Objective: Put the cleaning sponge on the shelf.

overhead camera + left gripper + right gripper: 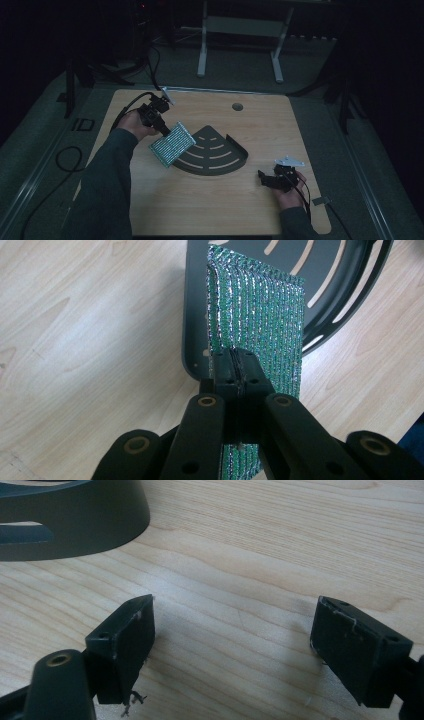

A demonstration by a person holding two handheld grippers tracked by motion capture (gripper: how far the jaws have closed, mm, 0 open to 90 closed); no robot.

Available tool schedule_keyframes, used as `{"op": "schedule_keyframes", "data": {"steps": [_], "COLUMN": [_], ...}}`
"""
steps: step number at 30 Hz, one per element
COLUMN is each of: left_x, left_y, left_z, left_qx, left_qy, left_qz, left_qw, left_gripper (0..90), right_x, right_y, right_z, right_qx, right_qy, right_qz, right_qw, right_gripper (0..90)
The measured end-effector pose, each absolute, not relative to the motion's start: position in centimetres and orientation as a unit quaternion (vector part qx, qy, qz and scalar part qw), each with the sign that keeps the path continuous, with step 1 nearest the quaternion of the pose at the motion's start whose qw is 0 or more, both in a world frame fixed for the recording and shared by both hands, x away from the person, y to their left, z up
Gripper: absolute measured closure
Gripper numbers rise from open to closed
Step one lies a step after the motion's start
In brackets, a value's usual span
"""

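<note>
High view shows my left gripper point(161, 121) pinching a flat green pad point(172, 144) by one edge. The pad is a rectangle and it sparkles, with rows of shiny green and silver thread, rough like a scrubber. It hangs tilted out past my jaws, over the straight edge of a dark grey tray point(212, 152). The tray is shaped like a fan, smooth and hard, with curved slots cut in its floor and a low wall round its curved side. My left arm, in a dark sleeve, reaches up and across the wooden table point(150, 200) with the hand point(134, 125) wrapped round the tool.

Left gripper view looks along my shut jaws, squeezed tight on the pad's point(257, 320) near edge, with the tray point(195, 305) just beyond and under it.

My right gripper point(270, 179) sits low by the table, near me, to the right of the tray. Its jaws stand wide apart with nothing between them, just pale wood grain point(235, 605). The tray's wall point(75, 525) is ahead on its left
</note>
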State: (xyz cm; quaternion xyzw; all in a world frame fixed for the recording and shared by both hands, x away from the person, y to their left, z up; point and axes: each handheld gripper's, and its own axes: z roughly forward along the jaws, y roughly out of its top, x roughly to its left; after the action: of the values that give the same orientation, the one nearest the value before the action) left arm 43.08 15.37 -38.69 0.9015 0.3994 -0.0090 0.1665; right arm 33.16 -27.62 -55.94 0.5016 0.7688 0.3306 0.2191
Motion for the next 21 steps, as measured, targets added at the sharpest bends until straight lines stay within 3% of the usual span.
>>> {"op": "schedule_keyframes", "data": {"steps": [21], "left_x": [45.1], "left_y": [13.1], "left_z": [-39.1], "left_qx": [0.908], "left_qy": [0.387], "left_qz": [0.005], "left_qw": [0.161], "left_gripper": [90.0], "right_x": [33.2], "right_y": [-27.6], "right_z": [-55.9], "right_qx": [0.502], "right_qy": [0.769], "right_qz": [0.330], "right_qw": [0.219], "right_gripper": [17.4]}}
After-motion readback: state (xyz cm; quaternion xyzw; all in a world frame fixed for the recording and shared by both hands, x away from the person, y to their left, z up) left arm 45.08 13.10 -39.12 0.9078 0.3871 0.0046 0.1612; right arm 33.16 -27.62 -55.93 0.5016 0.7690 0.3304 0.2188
